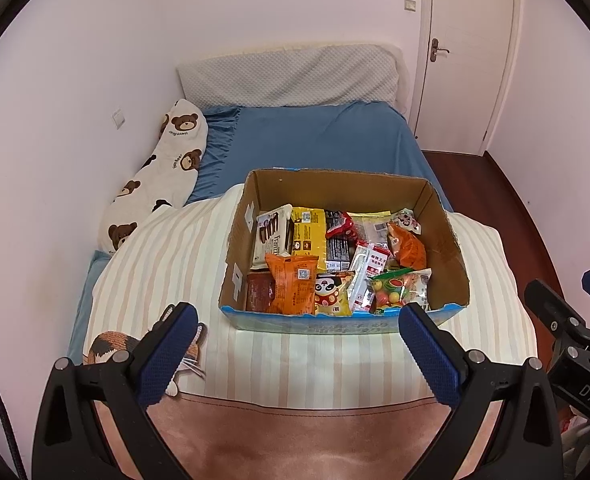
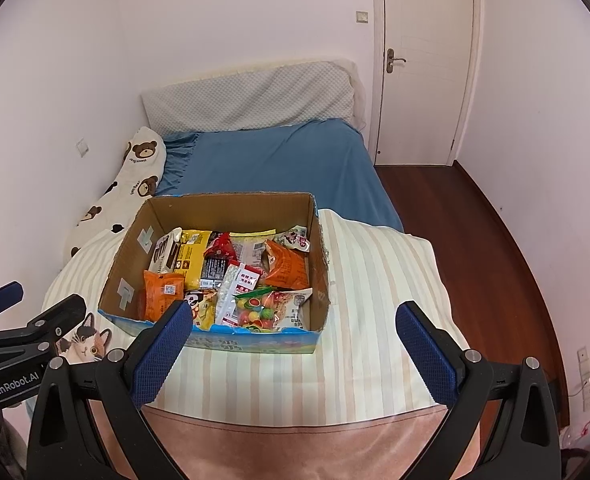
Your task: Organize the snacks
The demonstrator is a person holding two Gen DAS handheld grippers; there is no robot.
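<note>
A: Cardboard box (image 1: 345, 248) sits on the striped quilt (image 1: 167, 264) in the near half of the bed (image 1: 315, 140), open top, packed with snack packets. Orange packet (image 1: 293, 284) at the box's near-left corner, candy bag (image 1: 401, 288) at near-right, yellow packet (image 1: 309, 234) toward the far wall.

B: Grippers?

A: Left gripper (image 1: 299, 356) with its fingers spread wide, nothing between them, short of the box's near wall. Right gripper (image 2: 295, 354) likewise spread and holding nothing; its left finger overlaps the box's near-left corner in that view, contact not clear.

B: Room around?

A: Bare quilt on both sides of the box and in front. Blue sheet (image 2: 271, 160) open beyond it. Bear-print pillow (image 1: 163, 172) along the bed's left edge by the wall, grey pillow (image 1: 291, 76) at the head. Cat cushion (image 2: 87, 338) near the left edge, beside the left gripper. Wooden floor (image 2: 467, 232) and door (image 2: 423, 60) past the right edge.
</note>
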